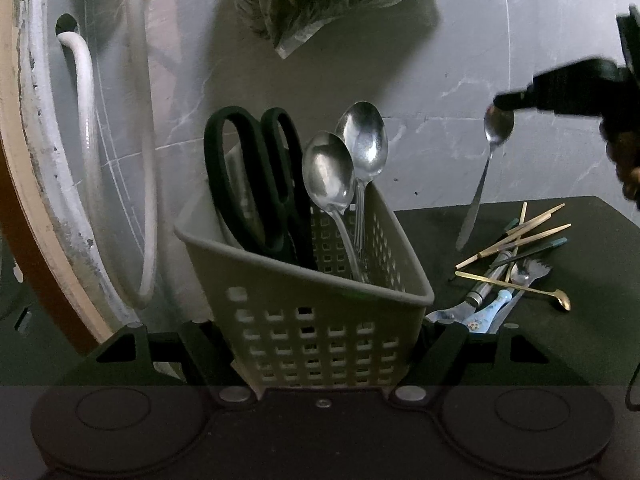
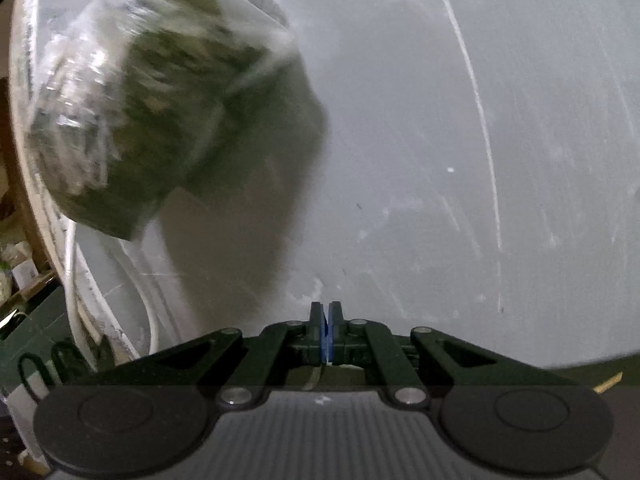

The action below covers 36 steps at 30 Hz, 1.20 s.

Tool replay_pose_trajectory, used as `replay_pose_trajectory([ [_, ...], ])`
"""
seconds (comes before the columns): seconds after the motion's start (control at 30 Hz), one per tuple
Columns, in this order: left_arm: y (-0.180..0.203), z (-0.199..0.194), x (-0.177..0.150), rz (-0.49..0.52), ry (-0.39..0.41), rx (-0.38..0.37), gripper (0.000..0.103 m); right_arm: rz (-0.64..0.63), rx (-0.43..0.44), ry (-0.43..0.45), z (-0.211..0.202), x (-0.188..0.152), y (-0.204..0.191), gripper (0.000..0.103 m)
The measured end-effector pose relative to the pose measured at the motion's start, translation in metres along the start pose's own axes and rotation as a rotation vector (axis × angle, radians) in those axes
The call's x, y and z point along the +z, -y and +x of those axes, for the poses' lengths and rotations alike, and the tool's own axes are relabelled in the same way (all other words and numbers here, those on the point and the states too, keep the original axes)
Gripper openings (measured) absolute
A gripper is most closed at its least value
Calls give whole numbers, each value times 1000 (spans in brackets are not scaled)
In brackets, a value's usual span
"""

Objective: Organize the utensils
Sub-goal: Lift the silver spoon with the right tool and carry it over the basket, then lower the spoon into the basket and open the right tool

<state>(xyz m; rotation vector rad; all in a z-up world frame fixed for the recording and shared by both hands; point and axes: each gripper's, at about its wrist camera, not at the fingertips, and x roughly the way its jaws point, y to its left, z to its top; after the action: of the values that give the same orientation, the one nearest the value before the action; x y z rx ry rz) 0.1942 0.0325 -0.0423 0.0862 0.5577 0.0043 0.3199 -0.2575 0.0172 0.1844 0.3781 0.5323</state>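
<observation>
The left tool (image 1: 320, 344) clamped the beige perforated plastic basket (image 1: 304, 312) holding black-handled scissors (image 1: 256, 184) and two steel spoons (image 1: 344, 160). The right tool (image 1: 505, 101) pinched a small steel spoon (image 1: 486, 168) by its bowl above the dark counter (image 1: 580, 320).

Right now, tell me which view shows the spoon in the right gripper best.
Left wrist view: the spoon hangs bowl-up from the right gripper, handle pointing down above the utensil pile. The right wrist view shows only a sliver of handle below the shut pads.
</observation>
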Motion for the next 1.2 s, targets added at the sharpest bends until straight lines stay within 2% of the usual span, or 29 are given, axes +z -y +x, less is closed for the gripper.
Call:
replay_pose_trajectory([
  [0.2,-1,4,1,-4,13,-11,78,-108,39,84,-28,34,-37,1],
  [0.37,-1,6,1,-5,21,-15,77,-174,99,184,-63,63,-72,1],
  [0.5,-1,6,0,-9,27,-18,77,-207,167,219,-81,78,-98,2],
  [0.67,-1,6,0,-14,33,-18,77,-214,258,208,-83,79,-124,2],
  [0.9,-2,5,-2,-18,40,-18,77,-196,351,115,-54,56,-152,2],
  [1.2,-4,3,-4,-26,48,-21,77,-149,356,9,-30,31,-156,2],
])
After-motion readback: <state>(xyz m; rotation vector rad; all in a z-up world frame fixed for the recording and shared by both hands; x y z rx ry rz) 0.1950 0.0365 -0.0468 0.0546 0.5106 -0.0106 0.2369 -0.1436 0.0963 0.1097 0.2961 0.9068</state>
